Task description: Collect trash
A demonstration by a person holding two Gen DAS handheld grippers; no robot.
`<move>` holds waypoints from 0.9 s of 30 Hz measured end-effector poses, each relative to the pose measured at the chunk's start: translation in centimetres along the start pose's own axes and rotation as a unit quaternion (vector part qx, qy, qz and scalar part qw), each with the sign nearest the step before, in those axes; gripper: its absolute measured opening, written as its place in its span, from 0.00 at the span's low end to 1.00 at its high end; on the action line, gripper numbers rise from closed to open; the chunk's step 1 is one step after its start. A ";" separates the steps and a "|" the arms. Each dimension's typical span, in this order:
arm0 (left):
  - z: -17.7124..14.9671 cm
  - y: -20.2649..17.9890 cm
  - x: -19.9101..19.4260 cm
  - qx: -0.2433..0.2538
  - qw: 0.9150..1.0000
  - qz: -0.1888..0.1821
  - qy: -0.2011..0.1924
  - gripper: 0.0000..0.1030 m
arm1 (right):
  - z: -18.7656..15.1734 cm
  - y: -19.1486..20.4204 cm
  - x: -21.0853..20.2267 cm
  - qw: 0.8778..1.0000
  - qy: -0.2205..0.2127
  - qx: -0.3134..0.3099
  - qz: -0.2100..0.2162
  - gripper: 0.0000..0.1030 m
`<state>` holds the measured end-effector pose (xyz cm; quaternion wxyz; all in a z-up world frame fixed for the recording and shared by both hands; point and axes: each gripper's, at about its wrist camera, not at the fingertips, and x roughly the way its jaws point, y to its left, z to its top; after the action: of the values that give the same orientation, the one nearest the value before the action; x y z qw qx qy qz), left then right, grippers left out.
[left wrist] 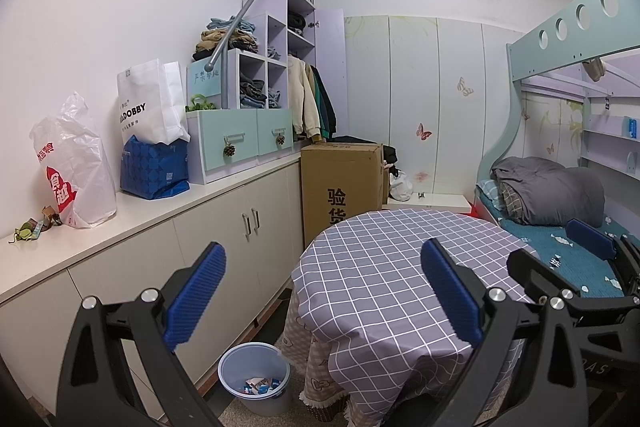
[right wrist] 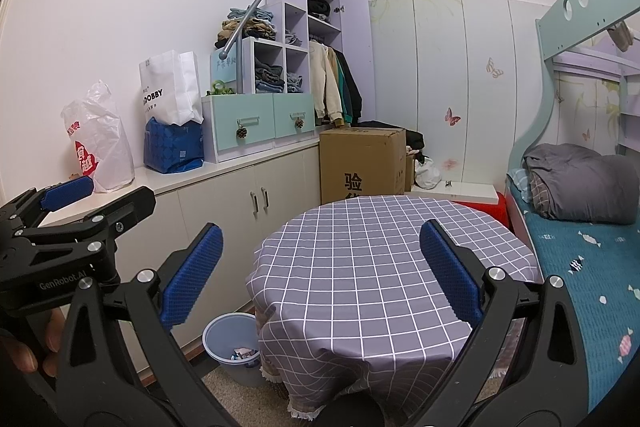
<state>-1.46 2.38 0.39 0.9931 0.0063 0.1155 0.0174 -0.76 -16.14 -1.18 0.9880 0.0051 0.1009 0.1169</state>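
Trash [left wrist: 35, 227] lies as a few crumpled wrappers at the near end of the white counter [left wrist: 132, 207], just beside a white plastic bag [left wrist: 76, 167] with red print; more scraps sit inside the blue bin [left wrist: 256, 383] on the floor between the cabinets and the table.

The round table [left wrist: 384, 267] (checked grey cloth, nothing on it) fills the middle of both views, with the bunk bed [right wrist: 580, 247] to its right and a cardboard box [left wrist: 340, 183] behind it.

The left gripper [left wrist: 324, 287] hangs over the table's near edge, blue pads spread wide with nothing between them. The right gripper [right wrist: 320, 275] is likewise spread wide and holds nothing, just to the right of the left one.
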 end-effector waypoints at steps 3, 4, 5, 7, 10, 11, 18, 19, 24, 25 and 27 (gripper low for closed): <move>0.0 0.0 0.0 0.000 1.000 0.000 0.000 0.93 | 0.0 -0.1 0.0 1.000 0.000 0.000 0.000 0.94; 0.0 0.0 0.0 0.000 1.000 0.000 0.000 0.93 | 0.0 0.0 0.0 1.000 0.000 0.000 0.000 0.94; 0.0 0.0 0.0 0.000 1.000 0.000 0.000 0.93 | 0.0 -0.1 0.0 1.000 0.000 0.000 0.000 0.94; 0.0 0.0 0.0 0.001 1.000 0.000 0.000 0.93 | 0.0 -0.1 0.0 1.000 0.000 0.000 0.001 0.94; 0.0 0.1 0.0 0.001 1.000 -0.001 0.001 0.93 | -0.2 -0.1 0.1 1.000 0.001 0.001 0.000 0.94; 0.0 0.2 0.0 0.001 1.000 -0.001 0.001 0.93 | -0.4 -0.1 0.1 1.000 0.002 0.002 -0.001 0.94; -0.1 0.4 0.0 0.002 1.000 -0.002 0.003 0.93 | -0.4 -0.1 0.1 1.000 0.002 0.002 -0.001 0.94; -0.1 0.4 0.0 0.003 1.000 -0.002 0.003 0.93 | -0.4 -0.1 0.1 1.000 0.003 0.002 -0.001 0.94; -0.3 0.9 0.0 0.003 1.000 -0.004 0.005 0.93 | -0.5 -0.1 0.0 1.000 0.003 0.002 -0.001 0.94; -0.3 0.8 0.1 0.003 1.000 -0.004 0.005 0.93 | -0.4 -0.1 0.1 1.000 0.003 0.002 -0.001 0.94; -0.3 0.9 0.1 0.004 1.000 -0.004 0.005 0.93 | -0.5 -0.1 0.0 1.000 0.003 0.002 -0.001 0.94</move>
<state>-1.50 3.33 0.10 0.9926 0.0093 0.1207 0.0129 -0.81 -16.28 -1.66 0.9878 0.0071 0.1043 0.1157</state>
